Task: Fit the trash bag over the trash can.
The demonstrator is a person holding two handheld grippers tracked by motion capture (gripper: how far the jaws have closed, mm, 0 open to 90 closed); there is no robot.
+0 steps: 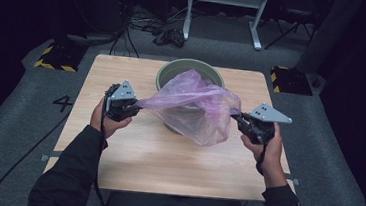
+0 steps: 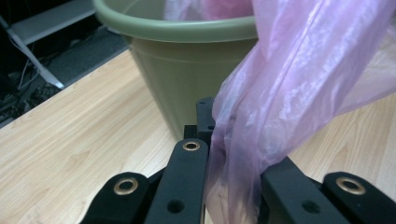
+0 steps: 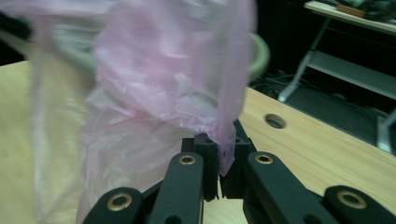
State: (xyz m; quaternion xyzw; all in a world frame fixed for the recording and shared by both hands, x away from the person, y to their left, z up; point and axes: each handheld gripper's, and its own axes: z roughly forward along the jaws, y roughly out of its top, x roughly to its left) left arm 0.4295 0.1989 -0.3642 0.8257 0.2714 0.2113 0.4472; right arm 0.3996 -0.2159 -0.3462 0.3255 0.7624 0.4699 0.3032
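One wooden tabletop [image 1: 130, 163] carries one olive-green plastic pot [image 1: 166, 71], standing upright toward the far edge, and that pot serves as the landmark here. One thin pink plastic bag [image 1: 195, 109] is draped over the pot's near rim and stretched out to both sides of it, part of it hanging down the pot's near wall. There are two grippers, one in each hand. The left gripper [image 1: 131, 107], to the left of the pot, has its jaws pressed together on a bunched corner of the bag. The right gripper [image 1: 238, 119], to the right of the pot, pinches the bag's opposite edge between its closed jaws.
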